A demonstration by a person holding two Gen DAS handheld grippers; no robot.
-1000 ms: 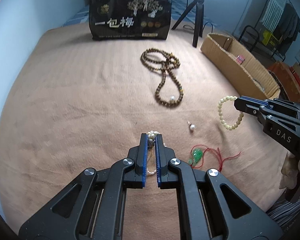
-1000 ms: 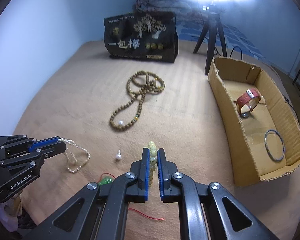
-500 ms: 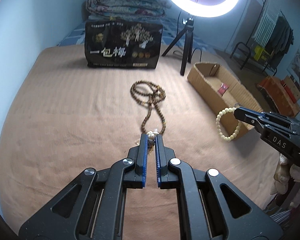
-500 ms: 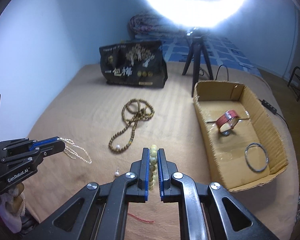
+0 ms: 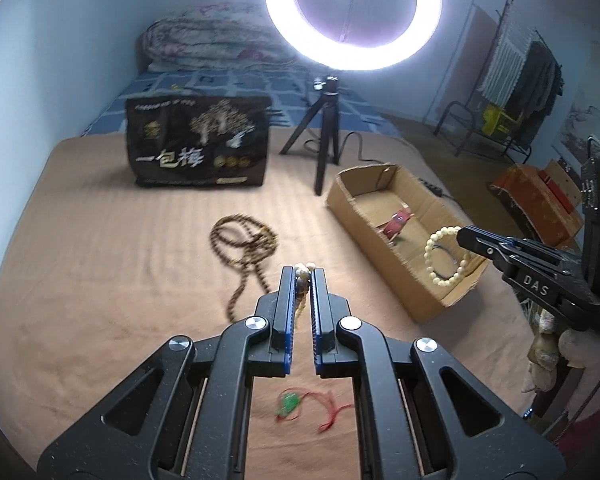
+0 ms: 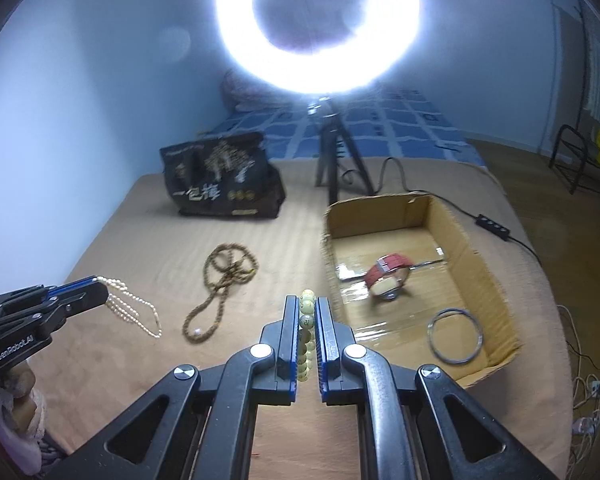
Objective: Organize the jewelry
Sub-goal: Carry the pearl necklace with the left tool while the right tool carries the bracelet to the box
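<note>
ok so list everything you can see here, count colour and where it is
pearl strand: 1, white, hanging from the left gripper
bead bracelet: 1, pale yellow, held in the right gripper
wooden bead necklace: 1, brown, lying on the tan blanket
green pendant: 1, on a red cord, on the blanket near the camera
cardboard box: 1, brown, right side of the blanket
watch: 1, red strap, inside the box
bangle: 1, silver, inside the box
black bag: 1, gold print, far end of the blanket
ring light: 1, white, on a black tripod beside the bag
left gripper: black, blue pads, shut on the strand
right gripper: black, blue pads, shut on the bracelet
</note>
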